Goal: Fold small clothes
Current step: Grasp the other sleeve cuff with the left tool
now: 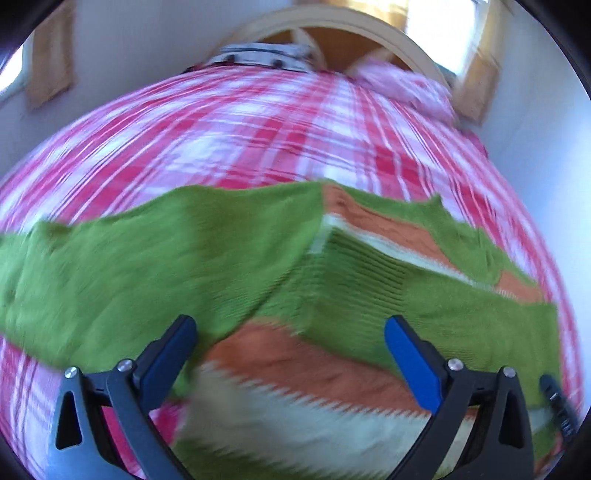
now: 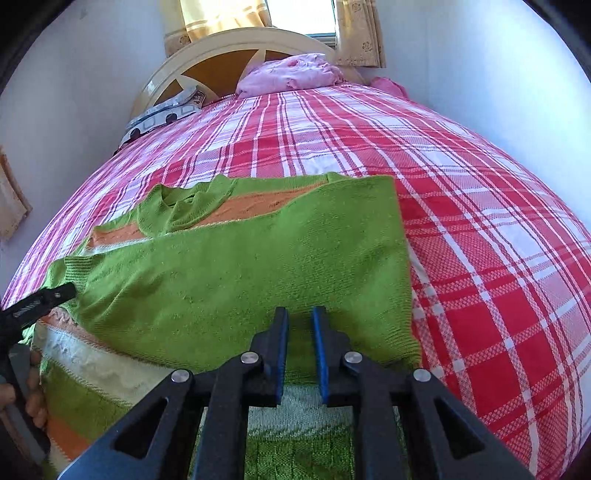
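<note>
A: Item one, the garment?

B: A small knitted sweater (image 2: 236, 280) in green wool with orange and cream zigzag bands, lying on a bed under a red, pink and white plaid bedspread (image 2: 480, 229). One green panel is folded across the body; the round neck opening lies toward the headboard end, and a ribbed cuff lies at the left edge. In the left wrist view the same sweater (image 1: 155, 258) is blurred, its ribbed green fold lying over the orange and cream stripes.

A: Item two, left tongs?

B: The black left tongs with blue pads (image 1: 291, 350) stand wide open above the sweater's striped part, nothing between the fingers. From the right wrist view, their black tip (image 2: 44, 299) shows at the sweater's ribbed cuff on the left edge, with fingers of the person's hand (image 2: 33, 391) on the handle below.

A: Item three, right tongs?

B: The black right tongs with blue pads (image 2: 300, 354) are nearly closed, a narrow gap left between the pads, low over the sweater's near hem. Whether cloth is pinched there, I cannot tell.

A: Surroundings?

B: A cream arched headboard with brown wooden panels (image 2: 221, 55), a crumpled pink cloth bundle (image 2: 291, 74) at the head of the bed, a grey and white patterned pillow (image 2: 162, 110) to its left, and yellow curtains (image 2: 218, 14) at a bright window.
</note>
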